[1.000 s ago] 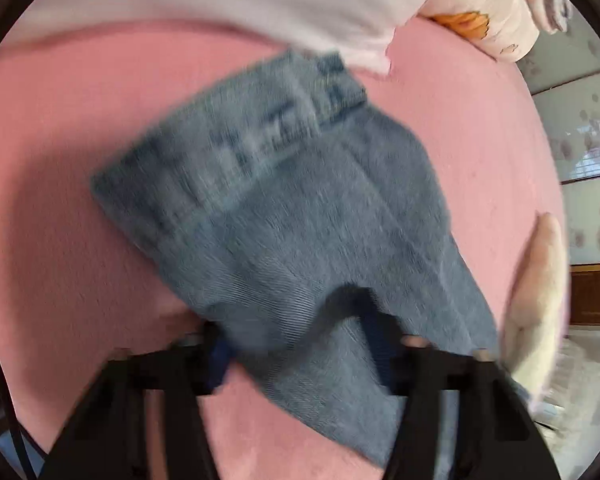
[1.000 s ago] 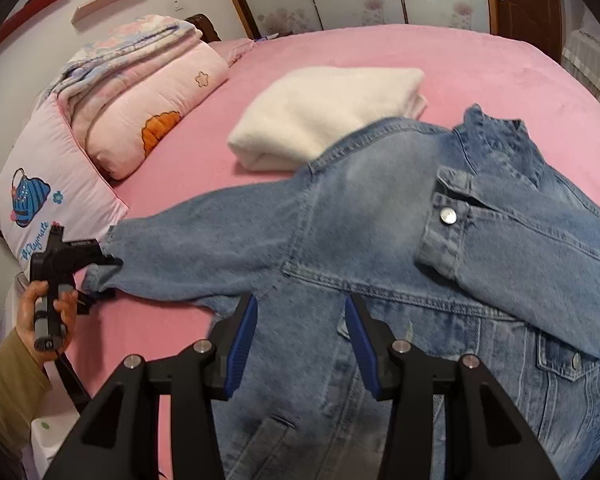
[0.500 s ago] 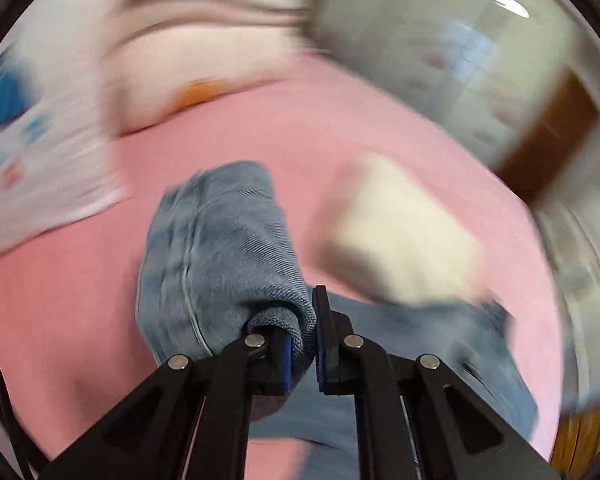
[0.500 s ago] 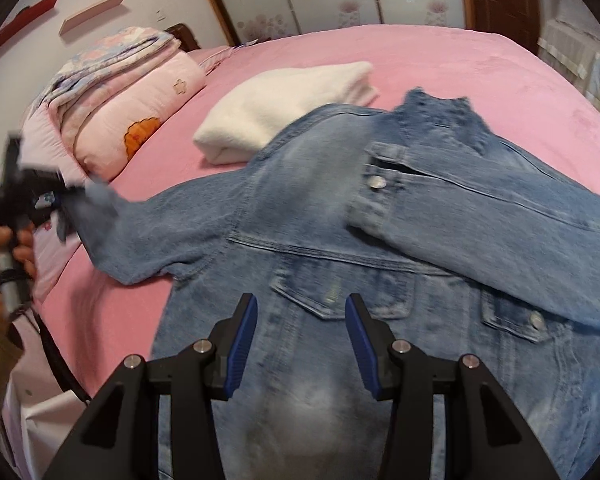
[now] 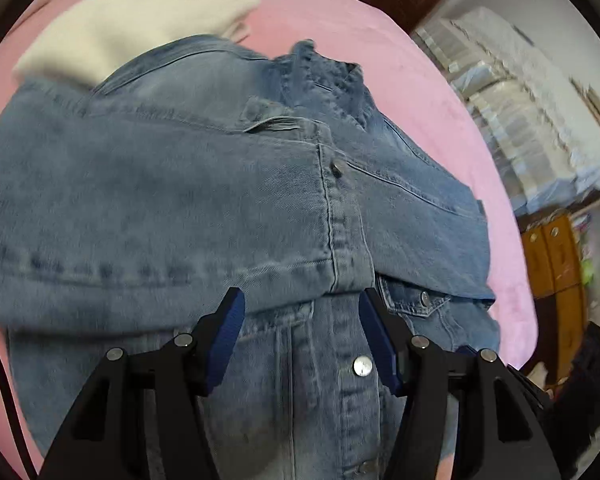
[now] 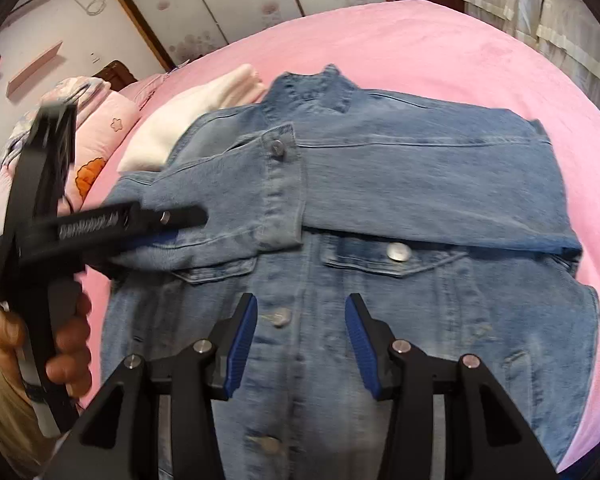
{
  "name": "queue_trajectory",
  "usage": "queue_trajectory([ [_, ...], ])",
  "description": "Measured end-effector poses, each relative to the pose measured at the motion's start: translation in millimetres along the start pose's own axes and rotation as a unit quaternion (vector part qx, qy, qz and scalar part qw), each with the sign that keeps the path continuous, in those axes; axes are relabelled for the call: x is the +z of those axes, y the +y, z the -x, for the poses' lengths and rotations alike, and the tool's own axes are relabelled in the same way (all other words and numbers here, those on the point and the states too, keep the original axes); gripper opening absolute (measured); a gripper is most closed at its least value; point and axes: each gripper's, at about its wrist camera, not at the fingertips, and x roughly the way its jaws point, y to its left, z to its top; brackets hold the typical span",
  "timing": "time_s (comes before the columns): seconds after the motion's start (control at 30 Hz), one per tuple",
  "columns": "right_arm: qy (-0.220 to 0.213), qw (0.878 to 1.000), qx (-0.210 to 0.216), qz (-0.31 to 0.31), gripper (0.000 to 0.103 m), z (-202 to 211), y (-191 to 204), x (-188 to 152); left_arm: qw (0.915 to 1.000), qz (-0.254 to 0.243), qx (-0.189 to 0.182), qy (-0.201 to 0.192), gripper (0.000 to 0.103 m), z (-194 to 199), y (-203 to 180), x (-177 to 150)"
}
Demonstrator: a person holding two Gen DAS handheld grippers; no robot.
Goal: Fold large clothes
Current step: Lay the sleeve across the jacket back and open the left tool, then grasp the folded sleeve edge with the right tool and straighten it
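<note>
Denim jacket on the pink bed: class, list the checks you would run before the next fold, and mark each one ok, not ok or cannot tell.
1. Both sleeves folded across the chest of the denim jacket: ok; the left sleeve lies over the right sleeve.
2. Left gripper has let go of its sleeve: ok; its jaws have just been opening, with no cloth pinched.
3. Right gripper free: ok, jaws apart above the button placket.
4. Jacket clear of the white folded garment: not ok, the shoulder overlaps it.
5. Hem lying flat: cannot tell, hidden behind the grippers.
</note>
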Motion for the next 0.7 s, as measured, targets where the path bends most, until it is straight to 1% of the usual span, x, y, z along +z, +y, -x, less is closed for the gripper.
queue_trajectory([
  [0.07,0.003,1.0,0.003,-0.005,0.046,-2,-8,0,0.9998,0.01,0.003,-0.014,0.058,9,9,-9],
  [0.17,0.009,1.0,0.017,-0.014,0.046,-8,-13,3,0.9994,0.007,0.012,-0.033,0.058,28,23,-27],
  [0.27,0.016,0.998,0.047,-0.026,0.046,-18,-13,9,0.9979,-0.006,0.039,-0.052,0.058,64,39,-58],
  [0.37,0.023,0.996,0.078,-0.041,0.046,-29,-10,12,0.9962,-0.003,0.059,-0.065,0.058,84,56,-79],
  [0.47,0.022,0.993,0.101,-0.054,0.046,-43,-7,17,0.995,0.012,0.069,-0.07,0.058,88,69,-90],
  [0.53,0.019,0.992,0.109,-0.059,0.046,-51,-6,19,0.9932,0.021,0.084,-0.078,0.058,89,78,-96],
  [0.7,0.02,0.988,0.131,-0.084,0.046,-77,-10,25,0.9916,0.027,0.096,-0.083,0.058,86,91,-99],
])
